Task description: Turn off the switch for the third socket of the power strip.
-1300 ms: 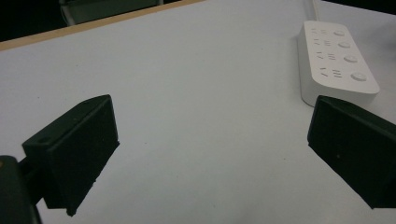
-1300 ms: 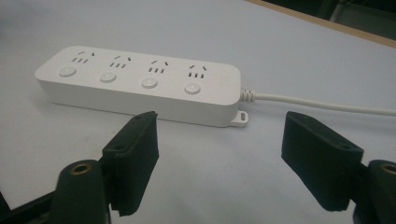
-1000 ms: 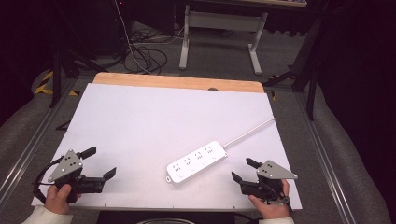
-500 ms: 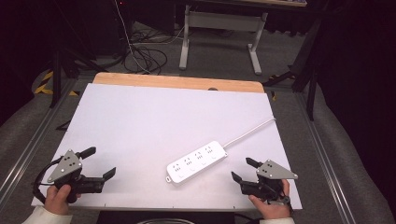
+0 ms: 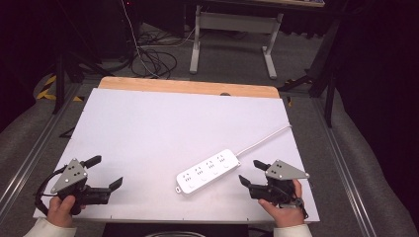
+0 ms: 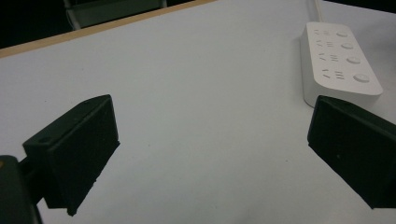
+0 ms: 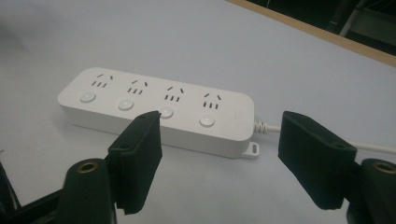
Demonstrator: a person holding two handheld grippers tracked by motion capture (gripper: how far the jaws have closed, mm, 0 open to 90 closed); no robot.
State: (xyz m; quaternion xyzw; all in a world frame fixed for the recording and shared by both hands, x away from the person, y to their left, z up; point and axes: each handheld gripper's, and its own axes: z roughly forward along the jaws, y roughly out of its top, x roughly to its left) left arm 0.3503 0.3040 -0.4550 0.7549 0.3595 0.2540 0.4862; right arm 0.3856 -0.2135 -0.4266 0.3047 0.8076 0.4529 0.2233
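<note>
Two grippers sit where they sat a second ago, at the lower corners of the high view: the left gripper (image 5: pixel 101 173) and the right gripper (image 5: pixel 251 173), each with jaws spread wide and holding nothing. Between them, nearer the right one, a white power strip (image 5: pixel 207 171) lies flat and untouched on the white table (image 5: pixel 173 123), its cord (image 5: pixel 264 139) running toward the upper right. No readable writing shows on it.
</note>
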